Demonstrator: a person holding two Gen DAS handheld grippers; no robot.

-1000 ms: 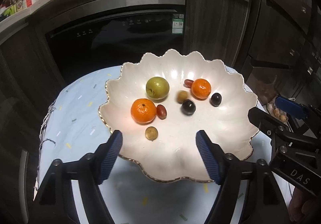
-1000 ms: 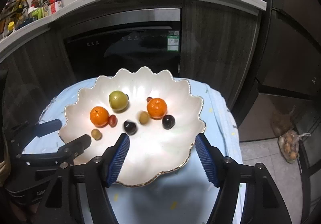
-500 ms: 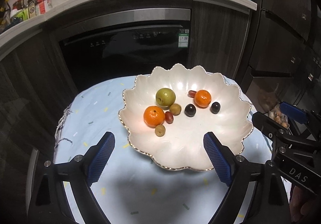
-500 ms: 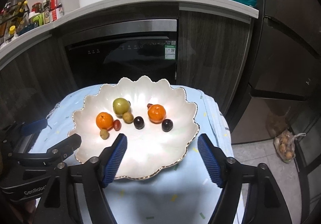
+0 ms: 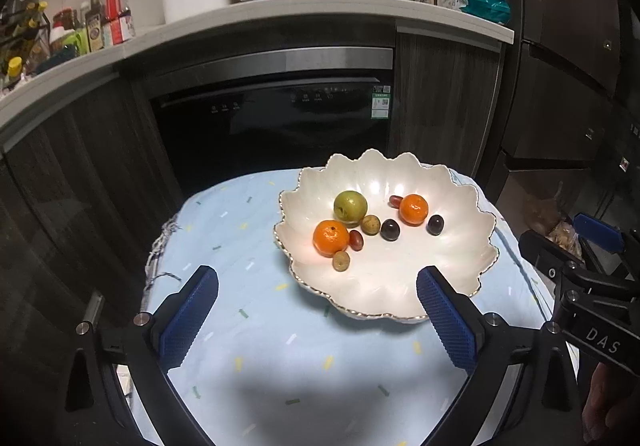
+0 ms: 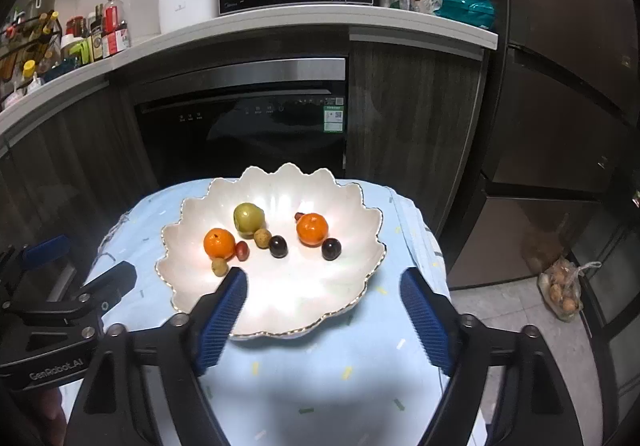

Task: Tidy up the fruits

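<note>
**Both hand-held grippers empty and wide, plate of fruit ahead and below**

Fruit all on the white scalloped plate (image 5: 460, 206), set on the blue-clothed table (image 5: 248, 230). Counted in the left wrist view: green fruit (image 5: 350, 206), two oranges (near-left one (image 5: 330, 237), far-right one (image 5: 414, 209)), two dark plums (image 5: 389, 229), two small tan fruits (image 5: 371, 224), two red dates (image 5: 356, 239). Nothing seen loose on the cloth.

Left hand-held gripper (image 5: 316, 320): jaws spread wide, just been opening, nothing between the pads. Hangs above the near edge of the table, tilted downward. Plate lies forward and to the right of its centre line; right pad lines up with the plate's near rim, left pad over bare cloth.

Right hand-held gripper (image 6: 324, 320): jaws well apart, also just been opening, empty. Plate (image 6: 360, 206) lies forward and slightly left of its centre line; left pad overlaps the near rim just below a tan fruit (image 6: 219, 267), with no contact evident, though the fisheye makes the height gap hard to judge.

Nearest by side: near-left orange (image 6: 219, 243), date and tan fruit cluster sit toward the left hand-held gripper; far orange (image 6: 312, 229) and the lone plum (image 6: 331, 248) toward the right one.

Dates oblong, long axes lying roughly away from the cameras; the rest round, so no grasp angle matters.

Judgement: any pick calls for reaching forward and down into the plate. Fruits touching in the middle cluster could roll when one is nudged.
</note>
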